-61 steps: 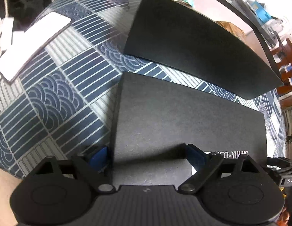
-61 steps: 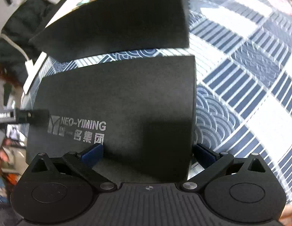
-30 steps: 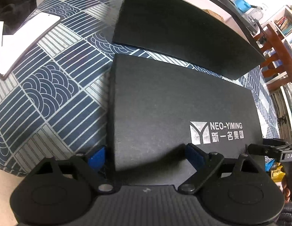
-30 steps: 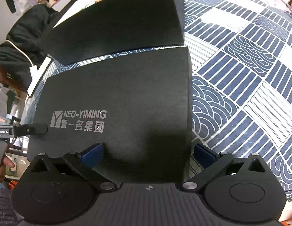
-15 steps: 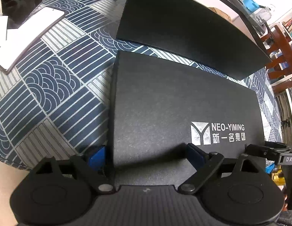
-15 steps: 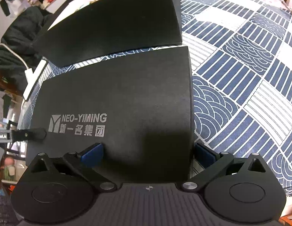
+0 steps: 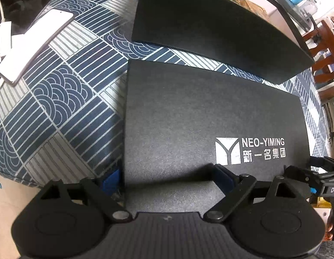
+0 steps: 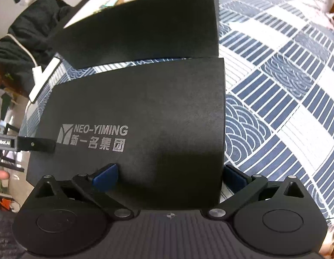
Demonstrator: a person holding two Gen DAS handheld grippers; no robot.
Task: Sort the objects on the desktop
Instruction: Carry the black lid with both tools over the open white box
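Desk (image 7: pixel 59 99) covered by a blue-and-white patterned cloth. Lying on it: a black box (image 7: pixel 199 112) printed NEO-YIMING at the near edge; a second black panel (image 7: pixel 210 28) just behind it, a strip of cloth between them; a white phone (image 7: pixel 35 45) at the left edge.

Black silver-lettered box (image 7: pixel 188 118), navy-and-white wave-and-stripe tablecloth (image 7: pixel 59 90), blue gripper pads (image 8: pixel 106 176)

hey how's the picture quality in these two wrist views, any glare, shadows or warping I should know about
Left wrist view: sharp; fisheye bows the straight edges of the logo box and the plain black box; the left gripper shadows the box's near end; the phone is washed out white. Right wrist view: soft toward the edges, the tablecloth blown out at top right.
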